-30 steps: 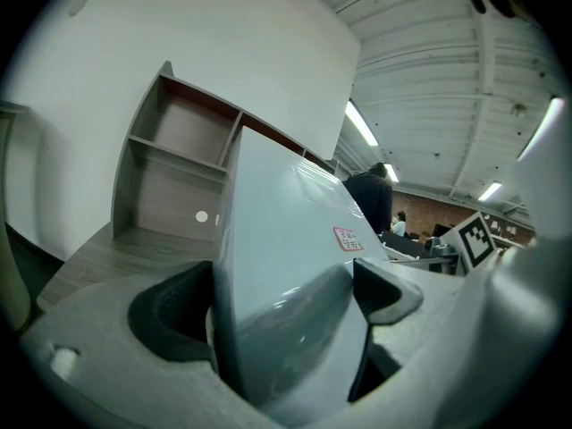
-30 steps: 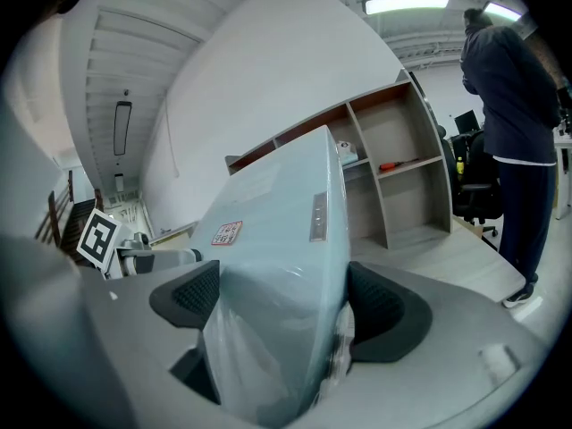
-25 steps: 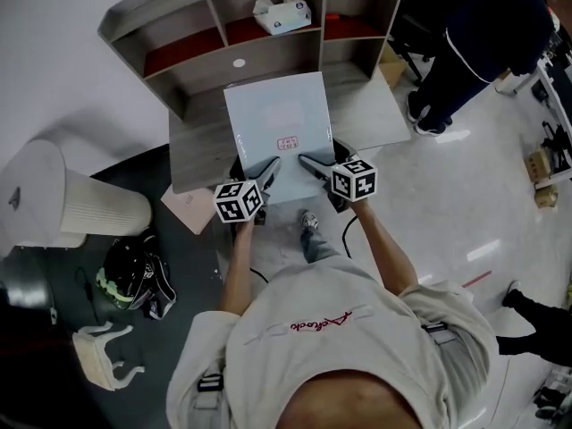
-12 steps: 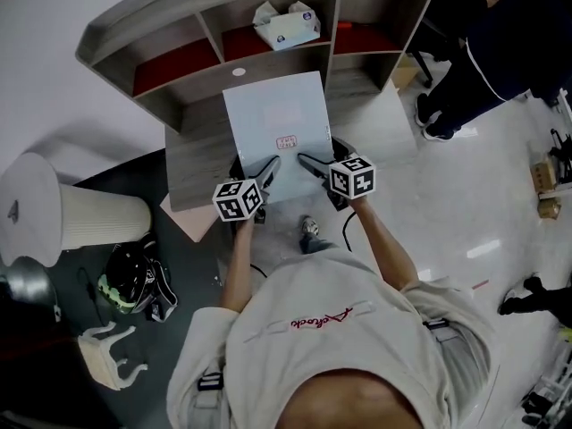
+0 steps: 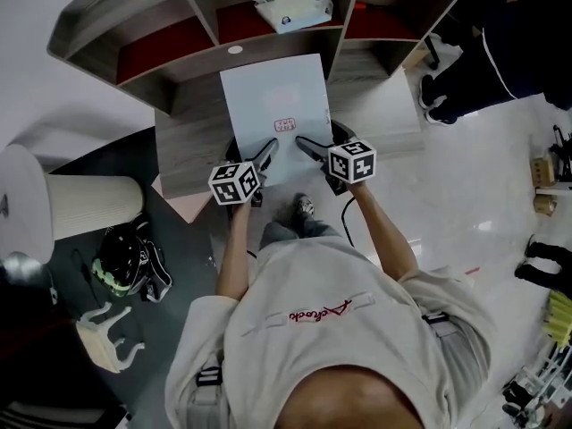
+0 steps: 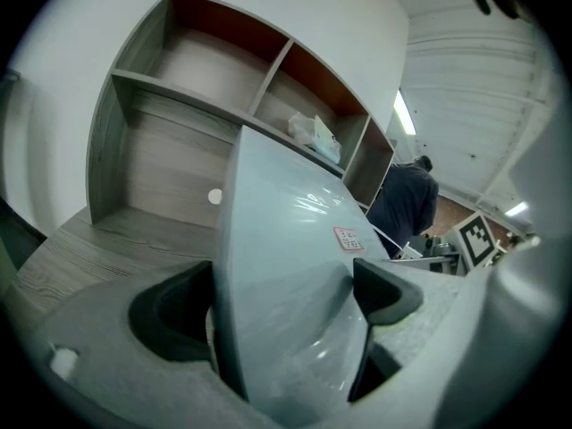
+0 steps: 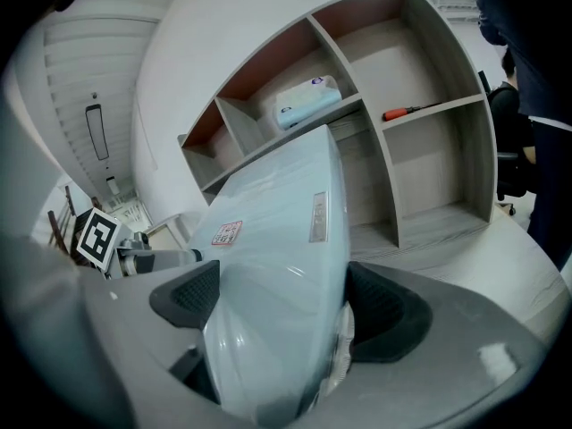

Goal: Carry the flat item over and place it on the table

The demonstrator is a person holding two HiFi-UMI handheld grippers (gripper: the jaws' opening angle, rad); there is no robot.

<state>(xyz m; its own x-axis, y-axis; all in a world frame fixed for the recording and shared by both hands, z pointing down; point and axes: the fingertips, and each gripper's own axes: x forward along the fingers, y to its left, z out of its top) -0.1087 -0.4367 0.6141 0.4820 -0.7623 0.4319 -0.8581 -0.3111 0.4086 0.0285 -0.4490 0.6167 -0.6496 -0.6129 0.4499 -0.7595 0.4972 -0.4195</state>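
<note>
Shelf unit: standing open-fronted at 12 o'clock in the head view, its back panels showing red.
Tissue pack: lying in the middle upper compartment, at 12 o'clock.
Screwdriver: orange-handled, lying on a shelf in the right-hand compartment, at 2 o'clock in the right gripper view.
Ribbed white cylinder: standing on the floor at 9 o'clock.
Helmet: dark with green trim, lying on the dark mat at 8 o'clock, near the cylinder.
Small white legged stand: sitting between 7 and 8 o'clock.
Bystander: wearing dark clothes, standing on the glossy floor at 2 o'clock.
</note>
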